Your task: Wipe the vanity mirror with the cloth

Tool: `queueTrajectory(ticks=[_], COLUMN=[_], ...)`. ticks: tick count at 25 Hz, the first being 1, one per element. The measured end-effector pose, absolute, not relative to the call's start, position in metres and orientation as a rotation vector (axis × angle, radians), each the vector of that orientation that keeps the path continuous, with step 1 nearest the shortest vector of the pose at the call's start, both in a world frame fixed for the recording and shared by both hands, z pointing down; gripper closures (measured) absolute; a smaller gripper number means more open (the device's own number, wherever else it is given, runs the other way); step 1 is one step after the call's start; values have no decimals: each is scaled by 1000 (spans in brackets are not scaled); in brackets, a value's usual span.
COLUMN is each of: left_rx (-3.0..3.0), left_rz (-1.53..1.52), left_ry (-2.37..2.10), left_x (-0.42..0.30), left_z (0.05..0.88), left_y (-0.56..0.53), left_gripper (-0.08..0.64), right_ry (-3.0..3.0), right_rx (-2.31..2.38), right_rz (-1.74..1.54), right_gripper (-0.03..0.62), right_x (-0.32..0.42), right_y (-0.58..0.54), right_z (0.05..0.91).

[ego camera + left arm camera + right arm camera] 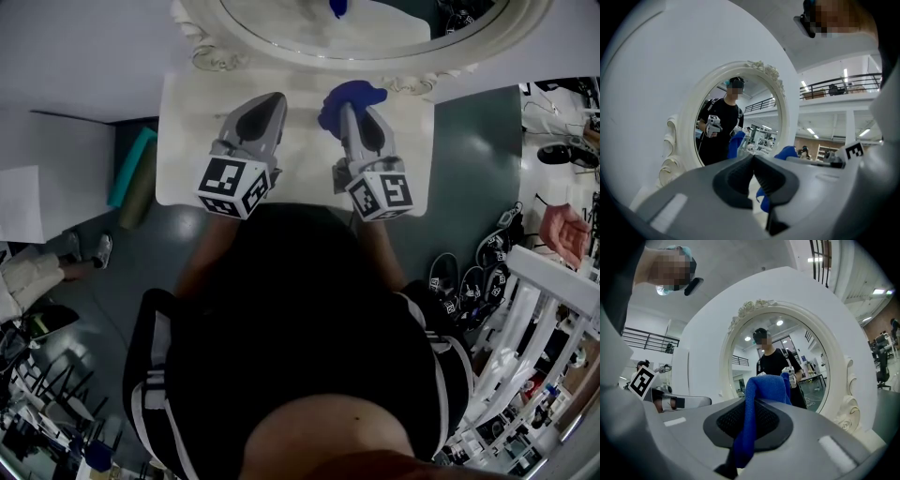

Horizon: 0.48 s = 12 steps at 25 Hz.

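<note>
1. White counter [183, 141] is sitting beneath both of my claws against a pale wall. The oval vanity mirror [375, 33] is standing at its far edge in a carved white frame [848, 404], and a cluttered workshop floor is spreading out on either side.
2. I am clamping my right claw [749, 420] on the blue cloth [761, 392]. One fold is running up between the pads and bunching above the tips, and a tail is hanging below.
3. I am keeping nothing in my left claw [753, 161]. Its tips are meeting, and it is hovering just beside the right one over the counter.
4. Both claws are pointing at the glass. They are near it but, as far as I can tell, not touching it.
5. I am judging the cloth to be soft, light and limp, so it is likely to drag and fold rather than push. The bunch beyond the tips is the part that should be meeting the glass, and my hold in its middle is looking secure enough.
6. I am judging the mirror to be rigid, slick and breakable. Since it is standing upright, hard pressing could be tipping or sliding it, so I am planning on light strokes. If it needs steadying, I am thinking the carved frame, not the glass, is the place to take hold.
</note>
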<state>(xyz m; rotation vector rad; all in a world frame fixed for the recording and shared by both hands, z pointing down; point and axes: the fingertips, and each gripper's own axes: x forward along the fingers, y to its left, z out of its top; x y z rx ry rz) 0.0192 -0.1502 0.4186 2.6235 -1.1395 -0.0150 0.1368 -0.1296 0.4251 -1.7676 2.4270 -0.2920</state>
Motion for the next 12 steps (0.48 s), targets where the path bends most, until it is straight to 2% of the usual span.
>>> queueTrajectory(ticks=[12], left_rx=[2625], left_rz=[-21], left_ry=[-1128], left_x=[13], left_z=[414], left_y=[-150], left_gripper=[552], right_ry=[2428], right_rx=[-1763], right_rz=[-307], right_gripper=[563], right_x=[128], right_y=[-127], right_z=[423])
